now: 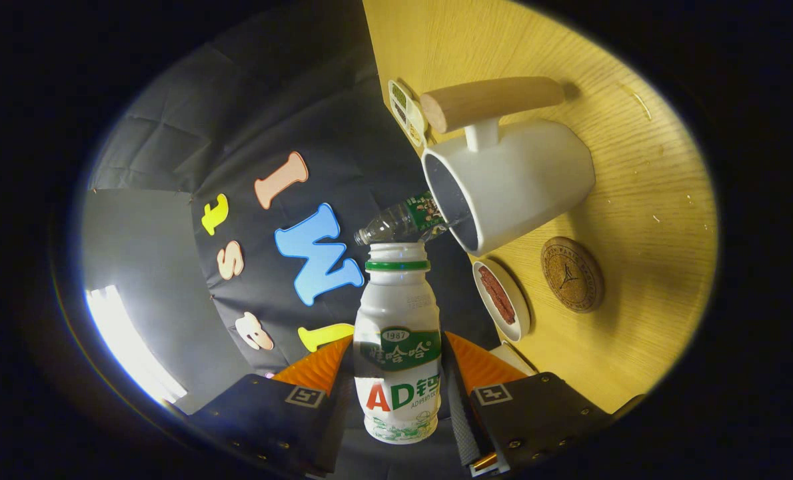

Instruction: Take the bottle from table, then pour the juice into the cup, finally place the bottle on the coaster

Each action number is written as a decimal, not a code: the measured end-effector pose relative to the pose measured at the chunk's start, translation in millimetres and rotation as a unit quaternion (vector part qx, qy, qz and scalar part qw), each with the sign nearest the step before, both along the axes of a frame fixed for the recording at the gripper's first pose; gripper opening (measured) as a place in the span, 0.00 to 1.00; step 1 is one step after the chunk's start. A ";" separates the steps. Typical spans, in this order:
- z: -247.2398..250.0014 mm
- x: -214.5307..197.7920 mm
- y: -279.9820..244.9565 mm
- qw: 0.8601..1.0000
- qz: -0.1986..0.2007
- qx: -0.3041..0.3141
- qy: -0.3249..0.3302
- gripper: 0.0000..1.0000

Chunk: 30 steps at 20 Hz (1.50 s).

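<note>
My gripper (396, 373) is shut on a small white bottle (397, 347) with a green band at its neck and a green-and-red label. The view is rolled about a quarter turn, so the wooden table (636, 333) stands on edge to the right. The bottle's open mouth (397, 251) points just short of the rim of the white cup (510, 183), which has a wooden handle (490, 101). The cup's dark opening faces the bottle. A round cork coaster (571, 274) lies on the table beside the cup, beyond my right finger.
A small white dish (501, 300) with a brownish strip in it sits between the coaster and the bottle. A clear plastic bottle (403, 221) pokes out behind the cup's rim. A small labelled packet (406, 112) lies past the handle. Black cloth wall is behind.
</note>
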<state>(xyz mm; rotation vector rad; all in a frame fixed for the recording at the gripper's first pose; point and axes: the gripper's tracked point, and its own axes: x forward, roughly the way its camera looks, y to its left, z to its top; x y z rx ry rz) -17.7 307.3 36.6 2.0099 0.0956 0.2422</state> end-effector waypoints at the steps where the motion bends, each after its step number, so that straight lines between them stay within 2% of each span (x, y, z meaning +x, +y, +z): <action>1: 1.1 0.5 0.2 1.000 -0.001 0.004 0.000 0.66; 17: 16.0 2.8 -6.4 0.999 -0.010 0.048 0.009 0.66; 30: 15.6 5.4 -18.2 0.998 -0.021 0.061 0.015 0.66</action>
